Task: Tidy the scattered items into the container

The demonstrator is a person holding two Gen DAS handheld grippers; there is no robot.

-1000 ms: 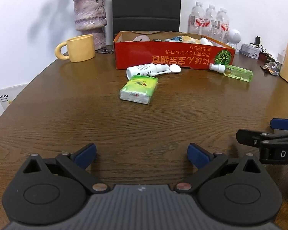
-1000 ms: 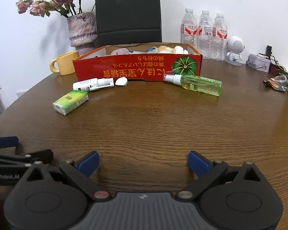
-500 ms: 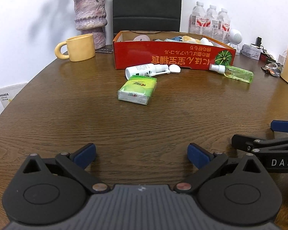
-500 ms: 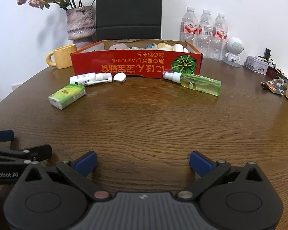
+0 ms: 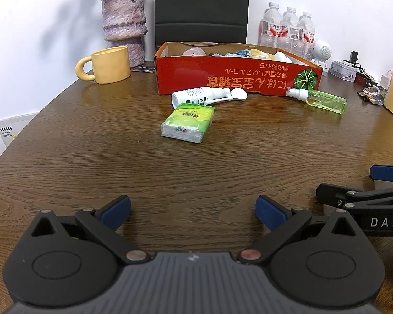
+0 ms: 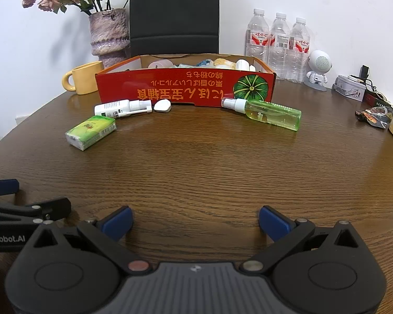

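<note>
Left wrist view: your left gripper point(image 5: 193, 212) has its jaws spread wide, nothing between them, low over the brown wood surface point(image 5: 91, 157). Straight ahead lies the green tissue pack point(image 5: 188, 123), flat. Just behind it, the white spray bottle point(image 5: 199, 96) on its side, a small white cap point(image 5: 239, 94) at its nozzle end. The green clear spray bottle point(image 5: 318, 100) lies to the right, nozzle near the red box point(image 5: 238, 78). The box already holds several items. Your right gripper point(image 5: 380, 185) shows at the right edge.

Right wrist view: right gripper point(image 6: 195, 222) jaws also wide and empty, well short of everything. The green clear spray bottle point(image 6: 264, 111) sits ahead, slightly right, against the red box point(image 6: 186, 86) front. White spray bottle point(image 6: 121, 107), cap point(image 6: 162, 105) and tissue pack point(image 6: 91, 132) are off to the left. Left gripper point(image 6: 18, 198) visible at the left edge.
</note>
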